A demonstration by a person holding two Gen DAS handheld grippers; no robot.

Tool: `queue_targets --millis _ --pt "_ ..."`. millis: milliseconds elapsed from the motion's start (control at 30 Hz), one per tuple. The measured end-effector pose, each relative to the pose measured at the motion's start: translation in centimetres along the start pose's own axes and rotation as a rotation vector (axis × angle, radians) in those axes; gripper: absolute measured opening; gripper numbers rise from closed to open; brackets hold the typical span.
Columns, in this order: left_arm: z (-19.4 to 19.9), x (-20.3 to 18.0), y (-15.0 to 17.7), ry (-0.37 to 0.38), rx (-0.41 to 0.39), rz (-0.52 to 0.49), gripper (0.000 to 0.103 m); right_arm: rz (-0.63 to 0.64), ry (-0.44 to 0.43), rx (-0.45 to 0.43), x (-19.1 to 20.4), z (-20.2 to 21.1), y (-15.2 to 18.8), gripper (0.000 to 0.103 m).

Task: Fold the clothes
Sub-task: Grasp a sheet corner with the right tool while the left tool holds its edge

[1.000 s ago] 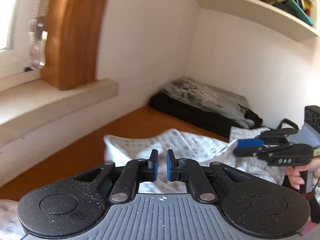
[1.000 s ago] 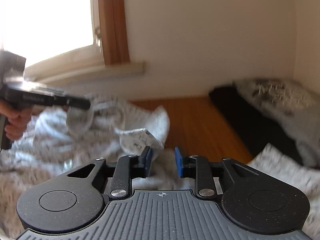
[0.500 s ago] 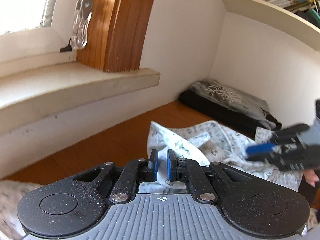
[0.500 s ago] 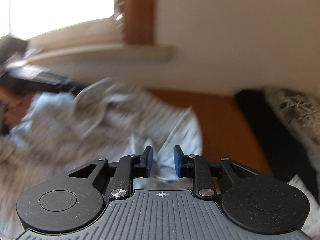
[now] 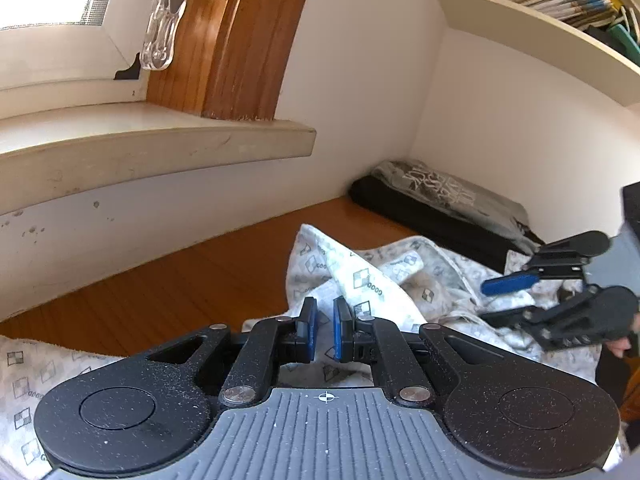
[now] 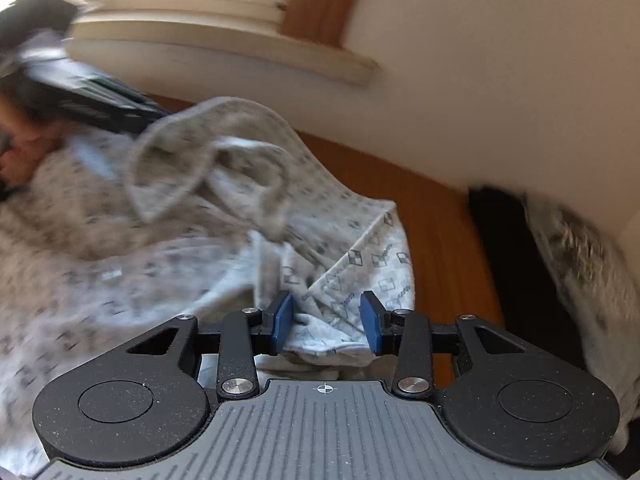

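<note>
A white garment with a small checked print (image 5: 360,272) lies crumpled on the wooden table (image 5: 180,280). My left gripper (image 5: 324,328) is shut on a fold of it. In the right wrist view that gripper (image 6: 156,114) is a blur at the upper left, and a loop of the garment (image 6: 180,240) hangs from its tip. My right gripper (image 6: 326,322) hovers over the garment's near edge, jaws opening. Cloth lies between the blue pads, which do not press on it. The left wrist view shows the right gripper (image 5: 486,302) at the right, its fingers apart above the cloth.
A folded pile of dark and grey clothes (image 5: 440,200) sits in the far corner of the table against the wall. A window sill (image 5: 160,140) juts out above the table's back edge. A shelf of books (image 5: 560,0) hangs high on the right. A hand (image 6: 24,148) holds the left gripper.
The right gripper's jaws have spread wider and its view has tilted as it rolled and slid over the garment. The left gripper has sunk a little, still gripping the cloth.
</note>
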State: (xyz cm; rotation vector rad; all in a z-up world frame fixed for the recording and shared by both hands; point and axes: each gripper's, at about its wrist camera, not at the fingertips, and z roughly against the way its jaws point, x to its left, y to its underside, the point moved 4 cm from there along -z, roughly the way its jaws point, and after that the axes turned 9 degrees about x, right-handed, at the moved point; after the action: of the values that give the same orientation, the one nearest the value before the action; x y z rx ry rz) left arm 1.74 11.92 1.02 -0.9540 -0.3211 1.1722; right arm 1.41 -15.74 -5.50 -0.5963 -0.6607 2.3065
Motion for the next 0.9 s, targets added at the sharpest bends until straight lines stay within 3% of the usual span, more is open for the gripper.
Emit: queue_targets --millis 100,333,367,433,533,700,733,800,867,900 --pt "0.2 0.0 0.1 0.001 0.002 0.000 0.008 -0.064 0.011 0.007 -1.4 -0.2 0.2 0.040" --pt "0.0 0.0 0.0 -0.007 0.008 -0.003 0.008 -0.273 -0.077 -0.053 -3.4 -0.6 -0.2 0.045" --pt "0.0 0.0 0.0 -0.007 0.008 -0.003 0.008 -0.284 -0.083 -0.038 -3.6 -1.0 -0.3 0.040" --pt "-0.1 0.0 0.0 -0.007 0.009 -0.002 0.010 -0.261 -0.068 -0.054 -4.0 -0.6 -0.4 0.014" --pt "-0.2 0.0 -0.1 -0.005 0.012 0.002 0.010 -0.251 -0.035 -0.097 -4.9 0.5 -0.6 0.008" --pt "-0.3 -0.1 -0.2 -0.010 0.018 -0.004 0.010 -0.455 0.094 -0.288 -9.4 4.1 -0.7 0.009" --pt "-0.3 -0.1 -0.2 -0.010 0.019 -0.005 0.010 -0.510 0.105 -0.312 -10.2 4.4 -0.5 0.014" --pt "-0.2 0.0 -0.3 -0.012 0.021 0.000 0.010 -0.547 0.091 -0.333 -10.6 4.4 0.0 0.019" --pt "-0.1 0.1 -0.3 -0.005 0.018 0.007 0.011 -0.575 0.054 -0.342 -10.7 4.2 0.8 0.036" --pt "-0.1 0.1 -0.3 -0.002 0.015 0.010 0.012 -0.578 0.032 -0.330 -10.6 4.0 1.3 0.036"
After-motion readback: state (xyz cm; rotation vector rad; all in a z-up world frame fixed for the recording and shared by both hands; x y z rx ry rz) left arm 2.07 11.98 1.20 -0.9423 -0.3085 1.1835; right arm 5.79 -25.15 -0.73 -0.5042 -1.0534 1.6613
